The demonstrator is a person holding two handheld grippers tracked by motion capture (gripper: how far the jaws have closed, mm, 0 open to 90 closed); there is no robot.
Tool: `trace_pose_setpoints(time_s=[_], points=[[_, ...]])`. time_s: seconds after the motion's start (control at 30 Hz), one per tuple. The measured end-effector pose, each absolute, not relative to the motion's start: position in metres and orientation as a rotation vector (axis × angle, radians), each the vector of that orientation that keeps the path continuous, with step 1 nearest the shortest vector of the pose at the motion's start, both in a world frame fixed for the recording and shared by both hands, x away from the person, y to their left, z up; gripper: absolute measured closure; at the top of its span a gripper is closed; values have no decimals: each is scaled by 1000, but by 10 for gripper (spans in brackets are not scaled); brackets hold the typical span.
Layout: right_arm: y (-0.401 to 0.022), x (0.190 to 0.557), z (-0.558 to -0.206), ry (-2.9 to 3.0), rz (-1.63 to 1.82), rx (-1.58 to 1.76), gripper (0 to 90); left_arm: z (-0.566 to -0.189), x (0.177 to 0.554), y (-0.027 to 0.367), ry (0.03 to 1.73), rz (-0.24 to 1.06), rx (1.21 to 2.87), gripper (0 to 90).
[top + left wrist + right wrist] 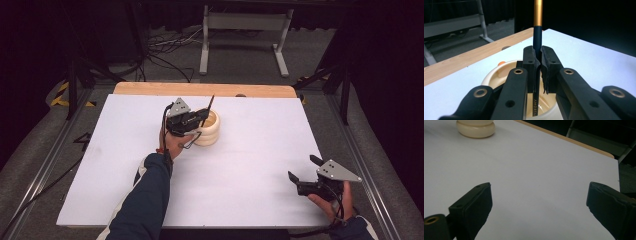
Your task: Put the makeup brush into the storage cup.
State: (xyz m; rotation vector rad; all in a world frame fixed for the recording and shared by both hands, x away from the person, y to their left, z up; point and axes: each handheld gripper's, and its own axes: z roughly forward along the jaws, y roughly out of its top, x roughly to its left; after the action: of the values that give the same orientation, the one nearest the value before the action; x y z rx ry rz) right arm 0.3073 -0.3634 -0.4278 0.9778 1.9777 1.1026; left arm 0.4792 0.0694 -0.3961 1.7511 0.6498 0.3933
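Note:
A cream ribbed holder cup (211, 131) stands on the white table top (250, 150) a little behind its middle. My left gripper (202, 118) hangs over the cup's left rim, shut on a thin dark brush handle (209, 107) that stands nearly upright with its lower end inside the cup. In the left gripper view the dark handle (537, 47) with its gold upper section is clamped between the pads (530, 62), above the cup's cream inside (499, 75). My right gripper (305, 168) rests open near the front right corner with nothing between its fingers; the cup (476, 128) lies far off.
A wooden strip (200, 89) runs along the table's far edge. Beyond it are a grey floor, loose cables (165, 47) and a white metal stand (245, 30). Dark frame legs (75, 85) stand at both sides.

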Motion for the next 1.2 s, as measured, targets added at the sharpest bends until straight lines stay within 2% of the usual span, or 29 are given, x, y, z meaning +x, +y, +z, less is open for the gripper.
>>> trace_pose_setpoints(time_s=[0.63,0.87,1.2], points=[[-362,307,-428,1983,1102,972,68,-383,474,78,649,436,1802,710],[-362,307,-427,1980,1104,971,68,-376,470,83,662,475,1842,608],[-361,307,-427,1981,1103,968,68,-368,463,88,697,568,1885,335]])
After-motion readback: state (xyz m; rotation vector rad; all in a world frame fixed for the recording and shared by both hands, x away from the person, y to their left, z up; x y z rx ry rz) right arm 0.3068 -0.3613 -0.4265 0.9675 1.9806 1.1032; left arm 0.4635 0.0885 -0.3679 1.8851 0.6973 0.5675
